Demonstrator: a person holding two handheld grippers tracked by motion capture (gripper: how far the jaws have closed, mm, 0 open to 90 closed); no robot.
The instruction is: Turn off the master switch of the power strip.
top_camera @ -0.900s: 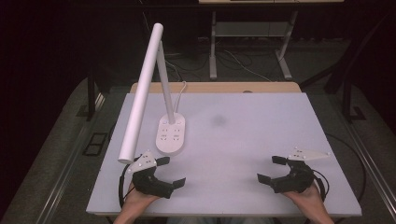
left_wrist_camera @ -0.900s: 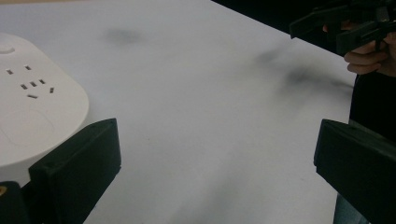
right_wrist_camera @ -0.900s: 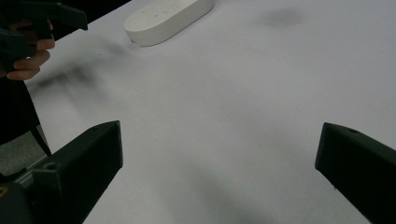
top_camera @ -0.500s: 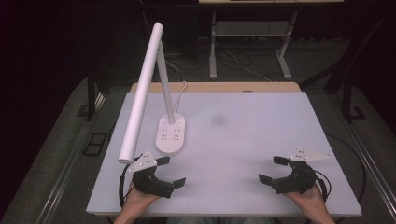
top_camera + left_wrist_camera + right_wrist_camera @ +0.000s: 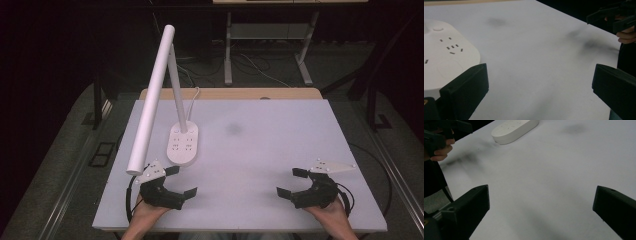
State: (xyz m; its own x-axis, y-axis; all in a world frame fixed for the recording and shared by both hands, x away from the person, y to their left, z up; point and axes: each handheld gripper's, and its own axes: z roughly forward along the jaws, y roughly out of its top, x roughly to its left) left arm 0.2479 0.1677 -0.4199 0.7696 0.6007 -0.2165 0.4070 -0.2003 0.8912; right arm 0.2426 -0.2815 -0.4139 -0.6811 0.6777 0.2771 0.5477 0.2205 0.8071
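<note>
Nothing much had moved since the earlier frames: both tools sat at the near edge of the surface (image 5: 300, 130) in practically the same spots. The left tool (image 5: 175, 182) was released, jaws spread wide and holding nothing, parked just in front of the white lamp base (image 5: 183, 144) and below the low end of the lamp's long tube head (image 5: 150, 100). The right tool (image 5: 295, 182) was also wide open and empty, well apart from the lamp on the other side. Both hands rested low on the near edge with the jaws aimed inward at each other. My guess was the lamp was the target, so the left tool looked like the one to use: ease forward, keep the jaws level, and take the base or stem squarely so the tall lamp wouldn't tip.
</note>
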